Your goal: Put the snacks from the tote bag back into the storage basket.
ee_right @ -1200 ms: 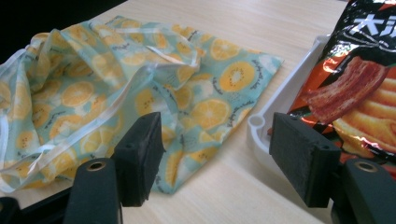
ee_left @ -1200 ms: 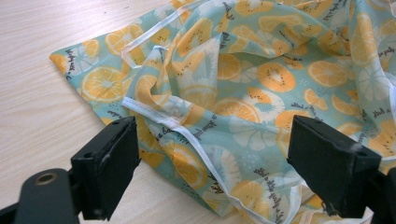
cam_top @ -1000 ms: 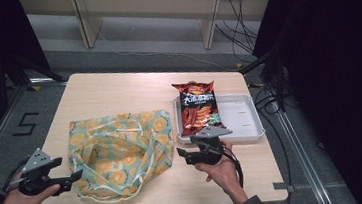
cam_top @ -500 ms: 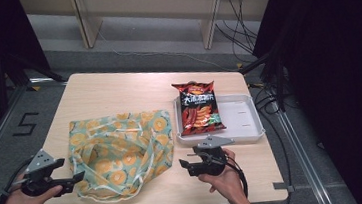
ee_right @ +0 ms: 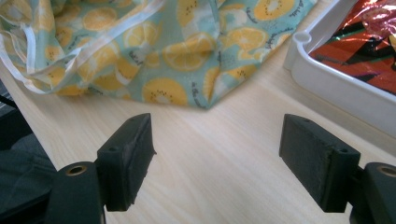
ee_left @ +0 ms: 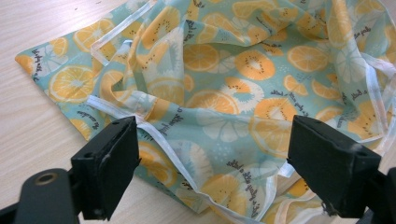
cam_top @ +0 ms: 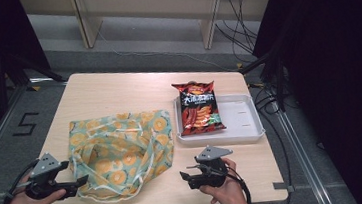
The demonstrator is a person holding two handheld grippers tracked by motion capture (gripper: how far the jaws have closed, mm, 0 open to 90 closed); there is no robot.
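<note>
Both grippers drawn back; tote bag [cam_top: 121, 155] just beyond left gripper [cam_top: 83, 180].

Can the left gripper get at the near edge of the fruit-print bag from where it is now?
Probably yes. The left gripper has its jaws wide open, and in the left gripper view the fruit-print bag and its white-trimmed edge lie right between them. Nothing stands in between; the right gripper is off to the side.

Cloth bag [cam_top: 121, 153] left of tray [cam_top: 246, 132]; snack packet [cam_top: 198, 107] in tray.
</note>
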